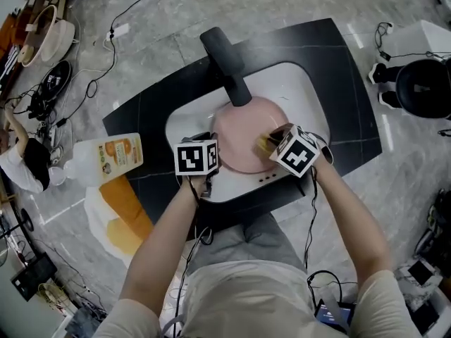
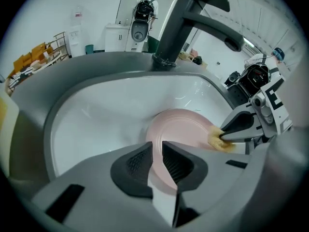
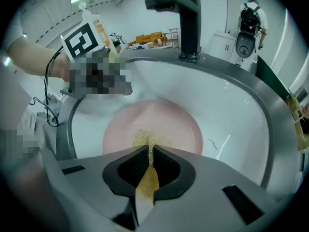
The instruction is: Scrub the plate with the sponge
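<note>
As the head view looked down, the pink plate [image 1: 243, 129] lay in the white sink basin [image 1: 296, 83], just in front of the black faucet [image 1: 227, 58]. The left gripper [image 1: 201, 153] was at the plate's left edge. The right gripper [image 1: 276, 141] was over its right part, with a yellow sponge [image 1: 265, 144] at its tips. A bottle with an orange label [image 1: 106, 159] lay on the floor, to the left of the black countertop [image 1: 338, 97].

In the left gripper view, the jaws of the left gripper [image 2: 157, 151] stood a little apart and pressed on nothing. The near rim of the plate [image 2: 181, 127] showed through the narrow gap. Whether the rim was between the pads or just behind them, I could not tell. At the right side of the plate, the right gripper [image 2: 236, 129] pinched the sponge [image 2: 219, 141], which touched the plate's rim there.

In the right gripper view, the jaws of the right gripper [image 3: 149, 151] were closed tightly on the sponge [image 3: 147, 178], which was squeezed thin between the pads. Its frayed end stuck out over the plate [image 3: 164, 120]. The plate was low in the basin [image 3: 231, 110], and the faucet [image 3: 188, 18] stood behind it
</note>
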Demonstrator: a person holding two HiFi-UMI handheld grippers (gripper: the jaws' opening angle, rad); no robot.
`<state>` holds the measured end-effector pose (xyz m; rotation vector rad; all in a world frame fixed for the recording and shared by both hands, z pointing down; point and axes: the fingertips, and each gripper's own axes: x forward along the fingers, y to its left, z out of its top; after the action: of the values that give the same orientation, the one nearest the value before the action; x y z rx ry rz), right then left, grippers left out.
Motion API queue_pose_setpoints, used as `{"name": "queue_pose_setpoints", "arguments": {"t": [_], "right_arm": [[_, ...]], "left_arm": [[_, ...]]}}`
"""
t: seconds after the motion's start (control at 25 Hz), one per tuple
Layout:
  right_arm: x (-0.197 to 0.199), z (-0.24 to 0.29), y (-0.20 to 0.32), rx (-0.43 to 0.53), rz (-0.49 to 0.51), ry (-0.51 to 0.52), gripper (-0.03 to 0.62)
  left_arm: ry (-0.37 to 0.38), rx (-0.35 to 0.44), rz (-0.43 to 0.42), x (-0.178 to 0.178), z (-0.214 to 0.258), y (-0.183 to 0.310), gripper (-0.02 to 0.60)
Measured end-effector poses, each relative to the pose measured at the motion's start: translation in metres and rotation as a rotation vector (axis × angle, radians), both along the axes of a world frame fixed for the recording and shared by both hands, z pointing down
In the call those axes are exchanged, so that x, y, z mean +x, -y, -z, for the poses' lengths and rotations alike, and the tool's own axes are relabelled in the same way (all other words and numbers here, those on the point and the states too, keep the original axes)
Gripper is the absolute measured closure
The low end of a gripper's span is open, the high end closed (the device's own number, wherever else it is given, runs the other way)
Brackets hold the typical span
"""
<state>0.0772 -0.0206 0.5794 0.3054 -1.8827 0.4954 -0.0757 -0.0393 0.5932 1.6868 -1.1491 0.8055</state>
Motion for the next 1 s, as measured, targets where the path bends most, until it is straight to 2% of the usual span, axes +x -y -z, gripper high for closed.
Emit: {"name": "queue_pose_setpoints", "arguments": {"t": [0.16, 0.28, 0.36, 0.56, 0.76, 1.0], "right_arm": [[0.002, 0.036, 0.007, 0.055, -0.134, 0.093, 0.540], [0.005, 0.070, 0.012, 0.110, -0.221, 0.159, 0.540], [0.005, 0.094, 0.012, 0.157, -0.230, 0.182, 0.540], [0.002, 0.159, 0.018, 0.289, -0.229, 0.237, 0.540], [-0.016, 0.227, 0.018, 0.398, -0.275, 0.360, 0.540], [-0.028, 0.309, 0.008, 0.530, -0.266, 0.457, 0.542]], "left_arm": [[-0.048, 0.065, -0.033, 0.007, 0.028, -0.002, 0.508], [-0.109, 0.115, -0.024, 0.012, 0.060, -0.002, 0.508], [-0.125, 0.167, -0.029, 0.014, 0.085, 0.000, 0.509], [-0.111, 0.341, -0.094, 0.019, 0.150, 0.011, 0.535], [-0.108, 0.451, -0.147, 0.017, 0.200, 0.007, 0.543], [-0.117, 0.615, -0.236, 0.016, 0.270, -0.004, 0.545]]}}
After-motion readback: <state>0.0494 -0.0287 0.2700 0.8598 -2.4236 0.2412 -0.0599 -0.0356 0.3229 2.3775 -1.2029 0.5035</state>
